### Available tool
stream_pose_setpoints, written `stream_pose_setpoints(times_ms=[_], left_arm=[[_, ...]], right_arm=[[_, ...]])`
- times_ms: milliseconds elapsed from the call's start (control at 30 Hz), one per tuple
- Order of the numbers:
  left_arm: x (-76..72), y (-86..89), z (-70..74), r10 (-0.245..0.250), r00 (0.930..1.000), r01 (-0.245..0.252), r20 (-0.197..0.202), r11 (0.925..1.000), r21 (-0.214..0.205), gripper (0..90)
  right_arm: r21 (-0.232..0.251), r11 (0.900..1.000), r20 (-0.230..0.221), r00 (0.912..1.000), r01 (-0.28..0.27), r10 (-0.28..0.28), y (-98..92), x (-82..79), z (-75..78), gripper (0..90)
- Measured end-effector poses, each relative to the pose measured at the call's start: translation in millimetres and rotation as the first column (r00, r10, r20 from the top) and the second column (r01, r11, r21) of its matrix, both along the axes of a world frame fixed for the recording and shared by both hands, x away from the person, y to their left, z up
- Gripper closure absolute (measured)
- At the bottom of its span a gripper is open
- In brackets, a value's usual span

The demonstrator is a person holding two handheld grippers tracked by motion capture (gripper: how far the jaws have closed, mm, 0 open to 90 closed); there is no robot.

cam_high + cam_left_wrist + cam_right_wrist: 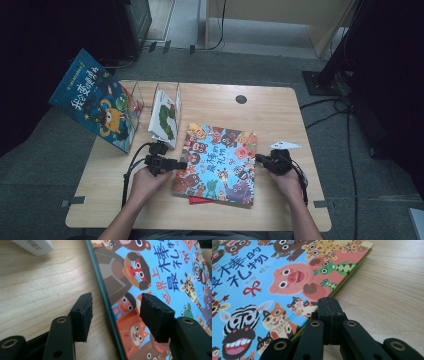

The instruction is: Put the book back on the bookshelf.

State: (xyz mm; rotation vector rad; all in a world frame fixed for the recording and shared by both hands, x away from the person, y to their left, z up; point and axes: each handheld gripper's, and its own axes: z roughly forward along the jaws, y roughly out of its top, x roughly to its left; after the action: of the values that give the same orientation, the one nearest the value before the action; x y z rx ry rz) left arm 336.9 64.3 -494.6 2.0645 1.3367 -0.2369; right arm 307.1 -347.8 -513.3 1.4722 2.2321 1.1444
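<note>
Two grippers [182,164] [258,159] flanking animal book [217,162]

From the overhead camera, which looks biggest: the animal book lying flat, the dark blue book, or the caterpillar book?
1. Animal book lying flat and dark blue book: near alike; the blue one is propped at a slant, so I won't rank them.
2. Caterpillar book: clearly smallest, seen partly edge-on.

Three picture books are showing: a dark blue book [95,100], a caterpillar book [165,117] (standing upright), an animal book [217,162]; two grippers.
</note>
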Motion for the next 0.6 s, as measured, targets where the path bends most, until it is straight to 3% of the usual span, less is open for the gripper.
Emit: stream_pose_setpoints(times_ms=[300, 600], left_arm=[[2.6, -7.1, 0.7, -0.014, 0.9999, 0.014, -0.008, 0.9999, 0.004, 41.8], [7.6, -13.8, 1.6, -0.003, 0.9987, 0.003, -0.051, 1.0000, -0.005, 39.3]], right_arm=[[-0.014, 0.9997, -0.001, 0.9998, -0.019, 0.019, 1.9, -8.1, 1.3, 90.0], [-0.014, 0.9996, -0.003, 0.9997, -0.025, 0.025, 2.7, -10.6, 2.6, 90.0]])
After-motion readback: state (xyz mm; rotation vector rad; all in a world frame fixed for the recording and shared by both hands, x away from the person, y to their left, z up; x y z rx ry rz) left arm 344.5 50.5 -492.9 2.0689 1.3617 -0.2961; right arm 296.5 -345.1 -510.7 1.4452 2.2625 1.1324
